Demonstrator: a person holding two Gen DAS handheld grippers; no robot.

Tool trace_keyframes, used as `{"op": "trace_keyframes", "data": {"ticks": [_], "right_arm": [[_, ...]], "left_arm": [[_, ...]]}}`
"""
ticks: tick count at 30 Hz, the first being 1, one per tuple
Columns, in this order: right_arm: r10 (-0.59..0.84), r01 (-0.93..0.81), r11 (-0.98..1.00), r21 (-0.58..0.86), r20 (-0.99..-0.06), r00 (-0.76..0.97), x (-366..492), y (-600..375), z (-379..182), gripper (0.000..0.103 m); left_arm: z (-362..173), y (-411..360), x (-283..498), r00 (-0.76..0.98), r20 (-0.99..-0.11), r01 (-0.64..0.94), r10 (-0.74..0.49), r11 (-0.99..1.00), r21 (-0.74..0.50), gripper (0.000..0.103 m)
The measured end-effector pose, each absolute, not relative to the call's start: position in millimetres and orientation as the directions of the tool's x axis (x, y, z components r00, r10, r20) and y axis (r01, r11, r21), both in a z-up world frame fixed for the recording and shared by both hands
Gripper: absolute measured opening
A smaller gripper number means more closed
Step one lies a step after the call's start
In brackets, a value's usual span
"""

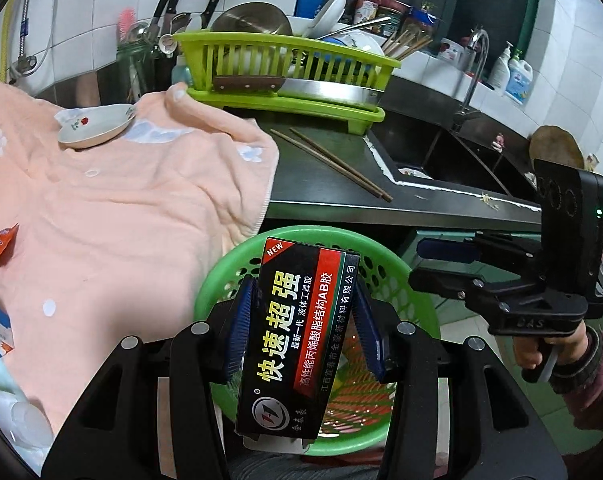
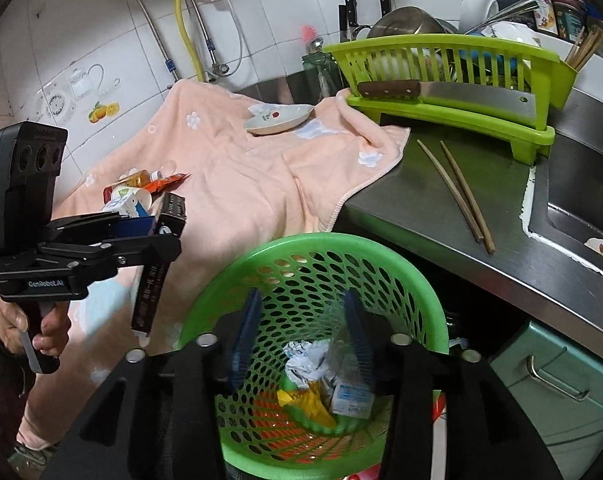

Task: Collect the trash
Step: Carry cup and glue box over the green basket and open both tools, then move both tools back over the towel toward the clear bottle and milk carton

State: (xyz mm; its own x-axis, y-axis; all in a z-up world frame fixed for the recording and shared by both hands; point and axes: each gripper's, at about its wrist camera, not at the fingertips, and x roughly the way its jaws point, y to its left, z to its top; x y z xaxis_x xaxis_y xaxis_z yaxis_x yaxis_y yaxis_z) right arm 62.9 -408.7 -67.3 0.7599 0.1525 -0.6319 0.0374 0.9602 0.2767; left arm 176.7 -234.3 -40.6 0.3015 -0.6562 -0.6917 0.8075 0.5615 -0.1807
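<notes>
My left gripper (image 1: 301, 312) is shut on a black glue box (image 1: 297, 336) with yellow lettering, held upright over the green mesh basket (image 1: 425, 300). In the right wrist view that gripper (image 2: 157, 232) and the box (image 2: 149, 292) hang left of the basket (image 2: 381, 248). My right gripper (image 2: 303, 300) stands open above the basket with nothing between its pads; it also shows at the right in the left wrist view (image 1: 425, 262). Inside the basket lie crumpled foil (image 2: 305, 360), a yellow wrapper (image 2: 309, 400) and a small blurred carton (image 2: 351, 398). More trash (image 2: 137, 192) sits piled on the peach towel (image 2: 237, 184).
A flowered plate (image 2: 279, 118) rests on the towel. Two chopsticks (image 2: 461, 196) lie on the steel counter (image 2: 401, 208). Behind stands a green dish rack (image 2: 453, 60) with a cleaver (image 2: 461, 96). The sink (image 2: 581, 184) is at the right, with a teal cabinet (image 2: 561, 384) below.
</notes>
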Motion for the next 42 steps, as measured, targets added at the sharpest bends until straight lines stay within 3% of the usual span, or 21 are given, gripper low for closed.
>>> {"op": "trace_keyframes", "data": {"ticks": [3,9,13,26,35,42], "right_arm": [[0.154,0.038,0.957,0.286,-0.618,0.771,57.6,-411.8,-65.8,0.063],[0.154,0.04,0.956,0.292,-0.611,0.776,51.2,-415.1,-64.9,0.076],[0.154,0.038,0.957,0.287,-0.615,0.774,50.1,-414.4,-66.5,0.079],[0.179,0.007,0.958,0.285,-0.619,0.765,58.7,-403.5,-66.7,0.083],[0.25,-0.094,0.958,0.272,-0.621,0.743,87.4,-370.0,-62.2,0.084],[0.312,-0.175,0.945,0.275,-0.61,0.728,109.3,-343.9,-56.8,0.085]], "left_arm": [[-44.3,-240.9,176.8,0.302,-0.695,0.8,-0.653,0.57,-0.188,0.047],[-59.4,-250.6,180.4,0.28,-0.716,0.775,-0.64,0.59,-0.224,0.048],[-67.1,-253.7,178.5,0.275,-0.724,0.765,-0.633,0.6,-0.234,0.048],[-62.2,-222.1,176.5,0.351,-0.71,0.693,-0.61,0.679,-0.241,0.063],[-44.5,-147.7,185.5,0.543,-0.706,0.486,-0.454,0.856,-0.177,0.067],[-36.2,-63.3,210.2,0.629,-0.731,0.159,-0.267,0.964,-0.214,0.071]]}}
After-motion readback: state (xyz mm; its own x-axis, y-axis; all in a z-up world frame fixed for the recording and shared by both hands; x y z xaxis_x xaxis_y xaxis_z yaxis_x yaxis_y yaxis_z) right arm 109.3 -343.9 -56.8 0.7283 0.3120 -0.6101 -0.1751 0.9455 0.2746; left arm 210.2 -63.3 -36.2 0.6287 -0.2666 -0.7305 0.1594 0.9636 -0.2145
